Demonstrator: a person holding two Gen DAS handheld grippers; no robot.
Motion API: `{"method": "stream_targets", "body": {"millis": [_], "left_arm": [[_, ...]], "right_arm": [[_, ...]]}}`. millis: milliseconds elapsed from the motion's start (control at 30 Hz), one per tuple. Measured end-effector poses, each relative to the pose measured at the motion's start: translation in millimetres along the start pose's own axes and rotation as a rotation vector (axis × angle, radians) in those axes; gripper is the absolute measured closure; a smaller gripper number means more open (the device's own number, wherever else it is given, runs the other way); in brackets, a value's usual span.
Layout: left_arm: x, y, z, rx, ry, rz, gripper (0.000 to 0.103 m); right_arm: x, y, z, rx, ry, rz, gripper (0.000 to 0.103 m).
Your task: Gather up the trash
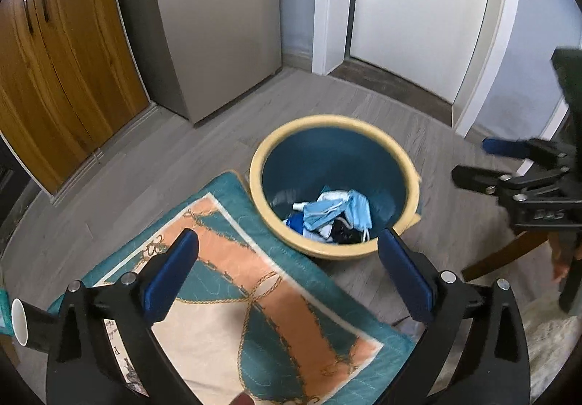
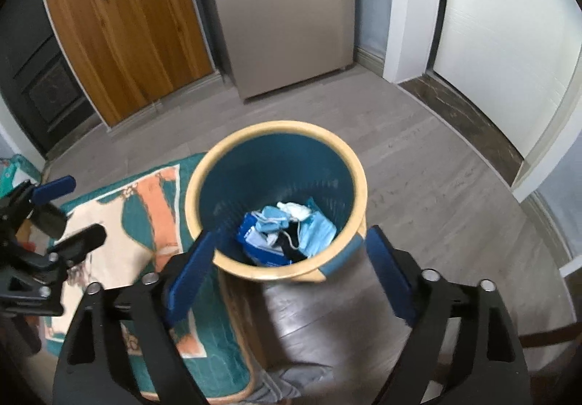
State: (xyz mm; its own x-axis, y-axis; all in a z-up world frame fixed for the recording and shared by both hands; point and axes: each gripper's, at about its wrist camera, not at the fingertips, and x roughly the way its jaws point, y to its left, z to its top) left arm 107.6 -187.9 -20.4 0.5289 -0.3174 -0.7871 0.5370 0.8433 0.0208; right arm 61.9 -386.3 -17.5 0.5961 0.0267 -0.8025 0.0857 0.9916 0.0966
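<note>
A round bin with a cream rim (image 1: 254, 179) (image 2: 192, 194) and a blue inside stands on the floor. At its bottom lies trash (image 1: 327, 212) (image 2: 287, 230): light blue face masks, a white wad, something black and a blue packet. My left gripper (image 1: 288, 237) hovers open above the bin's near rim, nothing between its blue pads. My right gripper (image 2: 291, 235) is open over the same rim, also empty. Each shows in the other's view: the right gripper (image 1: 473, 161) at the right edge, the left gripper (image 2: 83, 206) at the left edge.
A teal, peach and cream rug (image 1: 254, 314) (image 2: 145, 208) lies left of the bin. Behind stand a wooden cabinet (image 1: 65, 59), a grey appliance (image 1: 218, 23) and a white door (image 1: 418, 4). A white paper cup (image 1: 18, 321) sits far left, and a wooden furniture leg (image 1: 509, 255) is at the right.
</note>
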Motion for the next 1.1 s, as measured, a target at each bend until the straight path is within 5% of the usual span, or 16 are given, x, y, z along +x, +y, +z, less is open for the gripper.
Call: {"method": "stream_targets", "body": {"millis": [400,1100], "left_arm": [[4,8,-7,-0.006,-0.012,0.068,0.006],[9,5,-8,0.008,0.000,0.056,0.006]], "right_arm": [[-5,18,-1,-0.106,-0.041,-0.025,0.012],[-6,15,-1,-0.094,-0.047,-0.018,0.012]]}}
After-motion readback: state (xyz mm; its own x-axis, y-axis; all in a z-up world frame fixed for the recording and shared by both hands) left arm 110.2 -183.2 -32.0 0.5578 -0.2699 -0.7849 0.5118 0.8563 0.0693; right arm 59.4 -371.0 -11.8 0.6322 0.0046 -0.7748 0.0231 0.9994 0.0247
